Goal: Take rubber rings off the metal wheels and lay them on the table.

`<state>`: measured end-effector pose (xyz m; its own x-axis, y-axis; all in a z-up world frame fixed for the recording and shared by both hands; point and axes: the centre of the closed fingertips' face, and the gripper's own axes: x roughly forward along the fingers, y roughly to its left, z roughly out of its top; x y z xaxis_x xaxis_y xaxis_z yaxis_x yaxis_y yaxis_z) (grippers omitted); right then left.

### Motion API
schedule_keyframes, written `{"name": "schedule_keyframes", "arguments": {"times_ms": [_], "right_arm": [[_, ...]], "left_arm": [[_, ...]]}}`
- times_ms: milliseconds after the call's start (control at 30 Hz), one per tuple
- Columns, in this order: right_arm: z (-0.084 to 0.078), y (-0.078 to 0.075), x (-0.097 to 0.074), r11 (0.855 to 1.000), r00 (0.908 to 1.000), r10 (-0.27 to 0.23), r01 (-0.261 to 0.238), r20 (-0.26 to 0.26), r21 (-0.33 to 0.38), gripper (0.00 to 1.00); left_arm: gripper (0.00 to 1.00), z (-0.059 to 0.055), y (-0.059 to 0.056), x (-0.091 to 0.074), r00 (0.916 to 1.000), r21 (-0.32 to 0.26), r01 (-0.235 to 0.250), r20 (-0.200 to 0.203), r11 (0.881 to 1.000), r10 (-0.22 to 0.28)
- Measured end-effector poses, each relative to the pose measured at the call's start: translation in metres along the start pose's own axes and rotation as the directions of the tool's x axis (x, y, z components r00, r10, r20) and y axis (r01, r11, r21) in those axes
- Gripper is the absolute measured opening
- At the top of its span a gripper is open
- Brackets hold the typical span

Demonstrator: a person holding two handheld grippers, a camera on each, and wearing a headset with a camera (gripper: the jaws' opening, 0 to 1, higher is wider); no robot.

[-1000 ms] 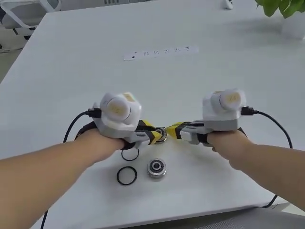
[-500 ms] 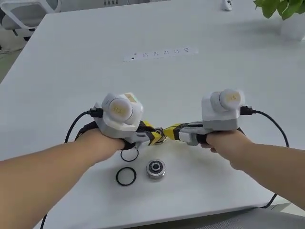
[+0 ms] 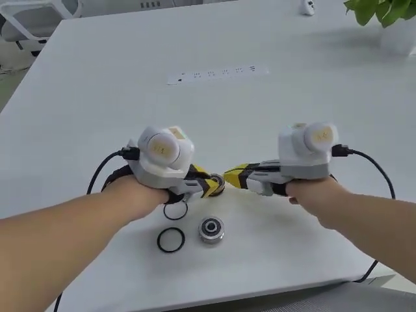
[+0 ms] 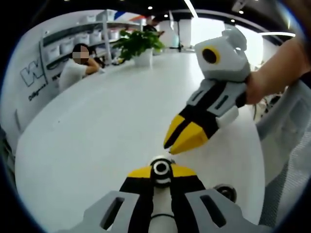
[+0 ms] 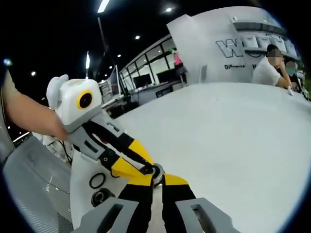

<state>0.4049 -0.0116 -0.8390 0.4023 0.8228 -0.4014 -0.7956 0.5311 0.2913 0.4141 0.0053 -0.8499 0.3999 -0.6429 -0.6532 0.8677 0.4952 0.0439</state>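
Two rubber rings lie flat on the white table (image 3: pixel 78 97) at the left: the near ring (image 3: pixel 171 240) sits in the open towards the front edge, and the far ring (image 3: pixel 175 210) lies just behind it, partly tucked under the left hand (image 3: pixel 140 195); just right of the near ring, and apart from it, a bare wheel (image 3: pixel 211 230) lies flat on the table; above these the left gripper (image 3: pixel 213 186) points to the right, its yellow-tipped jaws clenched on a second wheel (image 3: pixel 220 184), held clear of the table; the left gripper view shows this held wheel (image 4: pixel 160 168) pinched between the tips with its hub facing the camera, though whether a ring sits on it I cannot tell; far behind, near the middle of the table, lies a white power strip (image 3: pixel 218 73); next comes the right gripper (image 3: pixel 229 176), aimed left at the held wheel and just beside it, a small gap showing in the left gripper view; its jaws are drawn together to a thin slit with nothing visible between them; the right hand (image 3: pixel 312 195) holds it level, a black cable (image 3: pixel 380 179) trailing off behind; a green plant (image 3: pixel 380 10) stands at the far right corner
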Motion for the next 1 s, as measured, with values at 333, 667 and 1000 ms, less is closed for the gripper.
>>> {"name": "schedule_keyframes", "arguments": {"times_ms": [333,667,1000], "right_arm": [[-0.018,0.01,0.008,0.984,0.9962,0.031,-0.045,-0.082,-0.17,0.26],[-0.014,0.008,0.025,0.985,0.9973,-0.013,0.0,-0.072,-0.174,0.28],[-0.018,0.007,0.021,0.986,0.9961,-0.018,0.003,-0.087,-0.169,0.21]], "left_arm": [[0.12,0.0,0.0,0.0,1.0,-0.003,0.001,0.004,1.0,-0.001],[0.12,0.0,-0.001,0.0,1.0,-0.008,0.002,0.006,1.0,-0.001],[0.12,-0.001,-0.001,0.0,0.9999,-0.014,0.001,0.013,1.0,-0.001]]}}
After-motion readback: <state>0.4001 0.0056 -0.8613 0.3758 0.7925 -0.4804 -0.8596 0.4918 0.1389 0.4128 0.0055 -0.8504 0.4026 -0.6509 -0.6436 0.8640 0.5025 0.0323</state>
